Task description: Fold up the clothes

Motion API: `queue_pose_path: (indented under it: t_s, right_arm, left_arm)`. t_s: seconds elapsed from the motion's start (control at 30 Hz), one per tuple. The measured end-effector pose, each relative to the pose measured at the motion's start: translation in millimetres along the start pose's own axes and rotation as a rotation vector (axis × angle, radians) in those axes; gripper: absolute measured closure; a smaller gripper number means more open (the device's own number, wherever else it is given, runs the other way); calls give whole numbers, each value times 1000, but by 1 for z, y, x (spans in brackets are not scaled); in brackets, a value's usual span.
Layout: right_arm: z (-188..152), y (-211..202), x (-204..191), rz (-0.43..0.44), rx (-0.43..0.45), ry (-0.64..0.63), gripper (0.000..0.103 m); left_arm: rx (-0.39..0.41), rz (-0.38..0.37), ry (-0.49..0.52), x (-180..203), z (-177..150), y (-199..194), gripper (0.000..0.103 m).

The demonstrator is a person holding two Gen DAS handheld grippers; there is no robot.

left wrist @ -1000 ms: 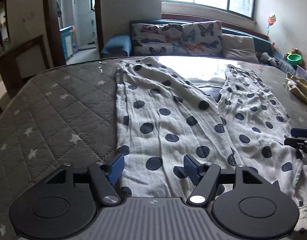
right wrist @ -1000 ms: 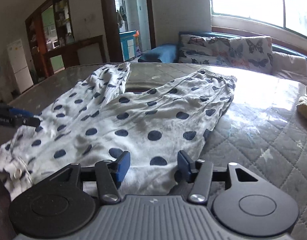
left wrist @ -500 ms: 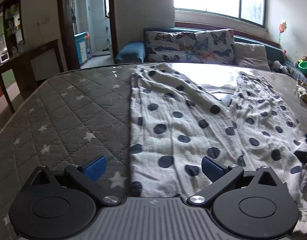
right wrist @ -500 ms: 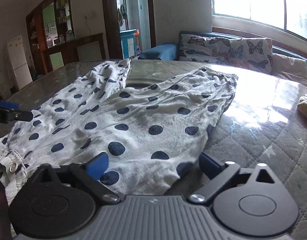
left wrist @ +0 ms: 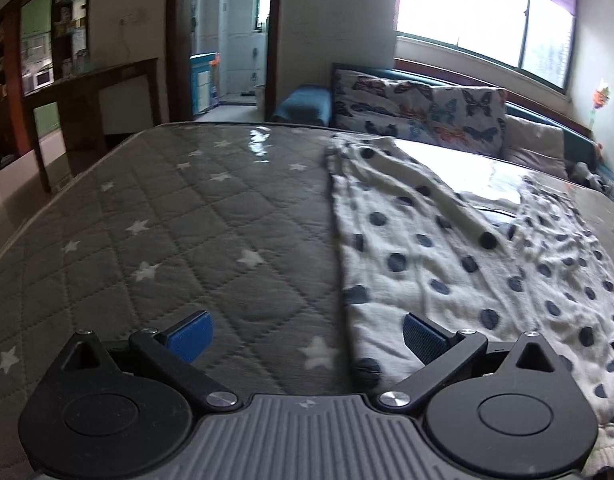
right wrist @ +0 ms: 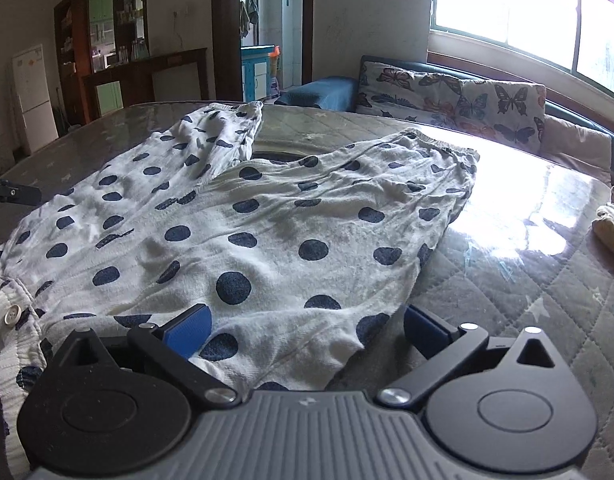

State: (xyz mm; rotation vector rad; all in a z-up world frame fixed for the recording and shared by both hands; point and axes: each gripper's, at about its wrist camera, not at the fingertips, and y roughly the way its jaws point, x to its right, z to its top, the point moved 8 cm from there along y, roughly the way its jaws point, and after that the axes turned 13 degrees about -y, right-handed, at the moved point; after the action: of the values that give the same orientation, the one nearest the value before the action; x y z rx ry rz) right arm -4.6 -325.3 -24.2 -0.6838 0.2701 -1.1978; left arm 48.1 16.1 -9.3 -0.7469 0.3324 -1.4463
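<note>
Blue-padded, your left gripper (left wrist: 307,336) and right gripper (right wrist: 305,330) hover spread over the trousers (right wrist: 267,232), whose waistband is cut off.

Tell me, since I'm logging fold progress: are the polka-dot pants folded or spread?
Spread. The polka-dot pants lie flat on the mattress, both legs splayed apart, nothing doubled over.

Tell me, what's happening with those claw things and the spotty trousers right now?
Left gripper open, right gripper open. Polka-dot trousers spread flat on mattress, unfolded. Nothing blocking.

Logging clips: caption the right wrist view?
Right gripper, jaws open, poised over polka-dot pants spread on the quilted mattress.
</note>
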Motion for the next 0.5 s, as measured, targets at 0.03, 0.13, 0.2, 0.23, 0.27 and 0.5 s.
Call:
queue_pose_path:
  t_s: [0.03,0.13,0.2,0.23,0.27,0.5]
  right_arm:
    - [0,0,0,0,0,-1,0]
    - [0,0,-2,-2,-2,-2,0]
    - [-1,-1,-2,-2,-2,-3,0]
    - [-1,-1,-3,-3,-3,-4,0]
    - [-1,-1,-3,-3,-3,-4,0]
    - [-2,-1,-6,-6,-6,-8,0]
  left_arm:
    - [-2,13,-4,-4,0,2,0]
    - [-10,44,-10,-14,-1,7,0]
    - [-18,55,-13,-20,-4,10,0]
    - [-21,60,-15,-23,-5,11,0]
    - [-21,61,-15,-26,-6,12,0]
    - [12,82,23,-28,-9,12,0]
